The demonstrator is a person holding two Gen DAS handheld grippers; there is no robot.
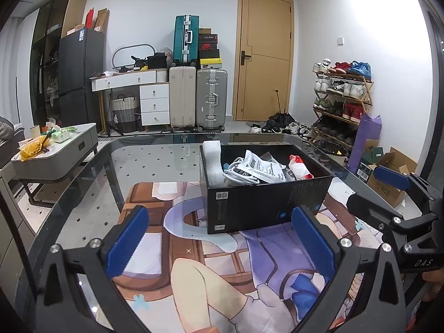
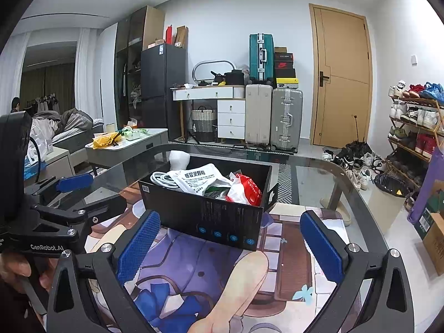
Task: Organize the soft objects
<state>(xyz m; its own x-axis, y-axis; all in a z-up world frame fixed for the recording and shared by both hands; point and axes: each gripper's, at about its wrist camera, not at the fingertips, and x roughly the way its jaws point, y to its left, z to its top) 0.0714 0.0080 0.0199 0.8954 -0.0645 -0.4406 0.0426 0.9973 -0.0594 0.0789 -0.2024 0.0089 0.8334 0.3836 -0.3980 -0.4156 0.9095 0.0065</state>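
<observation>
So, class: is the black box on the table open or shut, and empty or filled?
Open and filled: the black box has no lid on, and white bags, a cable and a red packet show inside.

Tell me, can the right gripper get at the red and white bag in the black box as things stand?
Probably yes: the right gripper is open, the black box has no lid, and the red and white bag lies on top at its near corner.

Suitcases (image 1: pixel 198 97) by door (image 1: pixel 265 55); shoe rack (image 1: pixel 342 100) right.
</observation>
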